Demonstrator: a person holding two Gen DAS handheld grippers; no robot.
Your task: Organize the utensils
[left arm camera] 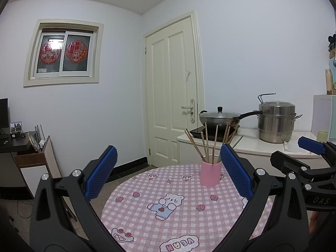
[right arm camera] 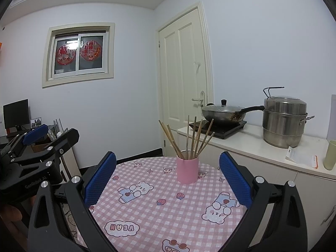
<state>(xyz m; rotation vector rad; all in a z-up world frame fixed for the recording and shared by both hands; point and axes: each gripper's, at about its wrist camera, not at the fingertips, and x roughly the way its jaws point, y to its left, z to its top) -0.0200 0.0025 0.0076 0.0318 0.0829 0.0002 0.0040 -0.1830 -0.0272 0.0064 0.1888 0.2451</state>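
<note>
- A round table (right arm camera: 147, 210) carries a pink-and-white checked cloth printed with cartoon bears, strawberries and the letters "VEAN".
- A pink cup (right arm camera: 187, 170) stands upright on the far part of the table, and a bundle of wooden chopsticks (right arm camera: 189, 138) stands in it, fanned outward with the tips leaning in different directions.
- The left gripper (left arm camera: 167, 173) hangs above the near edge of the table with its blue-padded fingers spread wide and nothing between them; the cup sits beyond, close to the right-hand pad in the left wrist view.
- The right gripper (right arm camera: 168, 175) is likewise spread wide and empty, with the cup well ahead of it, roughly centred between the pads.
- Each gripper shows at the edge of the other's view, side by side and apart.
- Behind the table on the right, a white counter (right arm camera: 262, 147) holds a black induction hob (right arm camera: 222, 129) with a lidded wok (right arm camera: 223, 113) on it, and beside that a stacked stainless steamer pot (right arm camera: 283, 124).
- A pale green cup (right arm camera: 329, 155) and a white paper packet (right arm camera: 300, 157) lie nearer on the counter.
- A cream panelled door (right arm camera: 184, 73) stands closed in the corner.
- On the left wall a window (right arm camera: 78, 54) bears red paper decorations.
- A dark desk with a monitor (right arm camera: 15, 113) stands at far left.
</note>
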